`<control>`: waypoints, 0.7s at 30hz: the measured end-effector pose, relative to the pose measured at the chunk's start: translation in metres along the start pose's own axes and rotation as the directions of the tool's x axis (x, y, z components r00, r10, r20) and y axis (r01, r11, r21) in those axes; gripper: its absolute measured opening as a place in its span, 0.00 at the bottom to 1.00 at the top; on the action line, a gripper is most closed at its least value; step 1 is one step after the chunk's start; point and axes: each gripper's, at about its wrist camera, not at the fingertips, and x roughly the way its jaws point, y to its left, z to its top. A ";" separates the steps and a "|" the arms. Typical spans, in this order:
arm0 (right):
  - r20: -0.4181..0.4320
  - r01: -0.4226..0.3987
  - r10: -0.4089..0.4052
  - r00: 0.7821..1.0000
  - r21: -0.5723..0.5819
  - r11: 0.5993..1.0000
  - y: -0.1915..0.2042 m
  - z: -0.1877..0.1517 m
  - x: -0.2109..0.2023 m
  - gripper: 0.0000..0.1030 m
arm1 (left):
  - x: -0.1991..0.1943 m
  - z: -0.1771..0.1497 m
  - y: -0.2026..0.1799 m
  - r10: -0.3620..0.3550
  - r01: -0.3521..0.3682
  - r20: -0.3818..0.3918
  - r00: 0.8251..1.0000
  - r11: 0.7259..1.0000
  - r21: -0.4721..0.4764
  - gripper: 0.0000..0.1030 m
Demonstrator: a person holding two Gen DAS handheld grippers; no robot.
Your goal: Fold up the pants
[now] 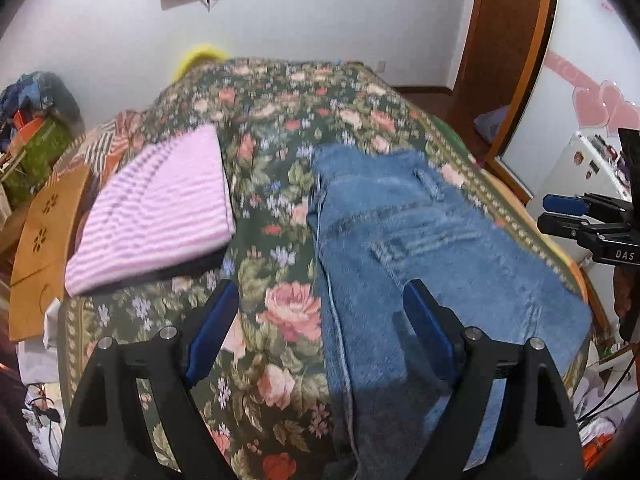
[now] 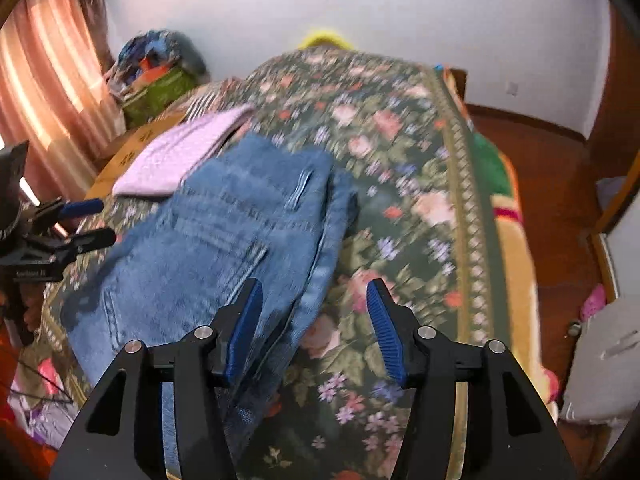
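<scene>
Blue denim pants [image 1: 420,240] lie folded flat on a bed with a floral cover [image 1: 272,120]. My left gripper [image 1: 320,296] hovers open above the pants' left edge; its pads touch nothing. In the right wrist view the pants [image 2: 224,232] stretch from the near left toward the middle of the bed cover [image 2: 400,160]. My right gripper [image 2: 315,290] stands open over their right edge, its pads clear of the cloth. Each gripper also shows in the other's view: the right gripper [image 1: 548,213] at the far right, the left gripper [image 2: 106,220] at the far left.
A folded pink striped cloth [image 1: 160,208] lies left of the pants, also seen as pink cloth [image 2: 180,156]. A cardboard piece [image 1: 44,232] and a clutter pile [image 1: 36,120] sit off the bed's left side. Wooden floor [image 2: 552,184] and a door frame [image 1: 500,60] are to the right.
</scene>
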 end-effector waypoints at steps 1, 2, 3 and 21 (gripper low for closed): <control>0.009 0.002 -0.002 1.000 0.008 1.000 -0.002 0.004 -0.004 0.57 | 0.000 0.004 0.000 0.004 -0.004 0.007 1.000 1.000 -0.006 0.82; 0.012 -0.003 0.003 1.000 0.010 1.000 -0.002 0.007 -0.006 0.58 | 0.000 0.009 0.001 0.009 -0.009 0.012 1.000 1.000 -0.012 0.82; 0.016 -0.007 0.007 1.000 0.010 1.000 -0.003 0.010 -0.007 0.59 | 0.002 0.014 0.001 0.012 -0.012 0.014 1.000 1.000 -0.017 0.82; -0.218 -0.176 0.213 0.952 0.175 0.969 -0.013 0.015 0.074 0.68 | 0.092 0.024 0.003 -0.217 0.190 -0.264 0.940 0.974 -0.125 0.89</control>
